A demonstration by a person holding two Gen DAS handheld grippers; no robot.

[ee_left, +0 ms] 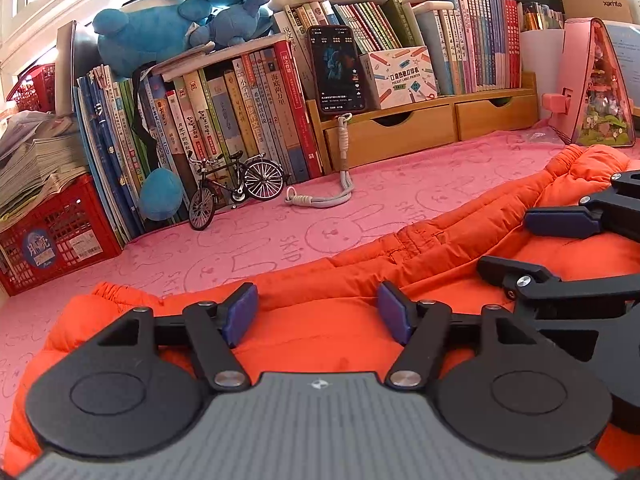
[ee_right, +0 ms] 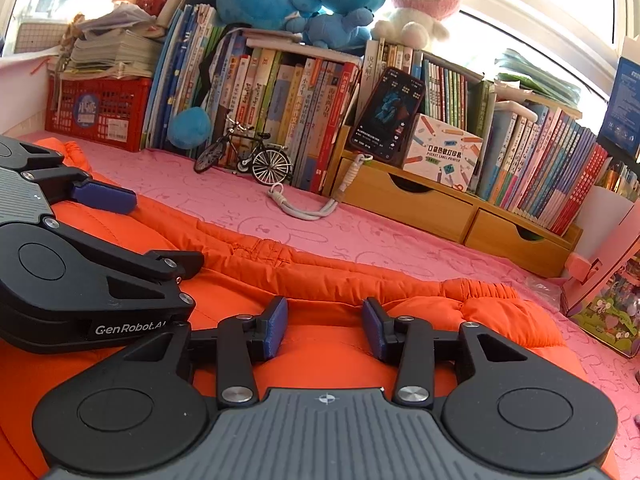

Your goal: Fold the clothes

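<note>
**Fold laid down, more folding likely left**

Lying flat on the pink rabbit-print bench cloth point(ee_left: 280, 236): puffy orange quilted garment point(ee_left: 420, 252), doubled along its length, elastic cuffs at both ends. Left tool point(ee_left: 318, 316) and right tool point(ee_right: 325, 328) resting on it, jaws apart, gripping nothing. Probably still to fold crosswise.

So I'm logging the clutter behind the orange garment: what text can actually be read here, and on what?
"GenRobot.AI": side of the left tool.
"POCKET LABEL PRINTER": white box on the wooden drawer unit.
"xprinte", cut off: cardboard box.
"SKIP": pink bunny-print cloth.
Book spines, phone screen, red crate sticker: too small or blurred.
</note>
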